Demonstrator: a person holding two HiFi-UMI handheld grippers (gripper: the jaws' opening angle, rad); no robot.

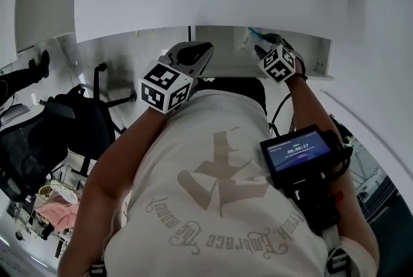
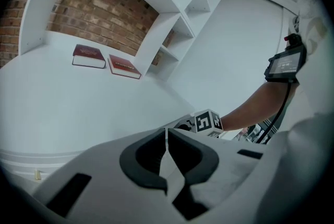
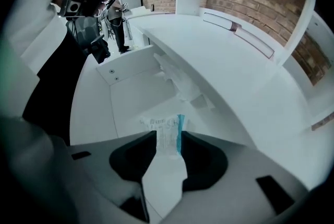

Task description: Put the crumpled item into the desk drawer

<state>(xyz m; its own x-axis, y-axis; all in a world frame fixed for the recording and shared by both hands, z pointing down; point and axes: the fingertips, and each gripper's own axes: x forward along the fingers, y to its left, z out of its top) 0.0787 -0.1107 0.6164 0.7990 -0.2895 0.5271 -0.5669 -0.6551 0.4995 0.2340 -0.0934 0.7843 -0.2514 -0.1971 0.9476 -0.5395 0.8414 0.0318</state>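
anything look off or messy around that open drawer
Only clutter: crumpled white scraps lie loose in the open drawer, and the right gripper pinches a crumpled teal-edged wrapper above it. Nothing looks spilled or broken.

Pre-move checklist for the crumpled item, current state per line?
1. Drawer open: ok.
2. Item gripped in the right tool: ok.
3. Item above the drawer: ok; the drawer floor shows behind it.
4. Bare drawer floor to drop on: ok; white scraps lie only further in.
5. Left tool shut and empty: ok.
6. Left tool clear of the drawer edge: cannot tell.
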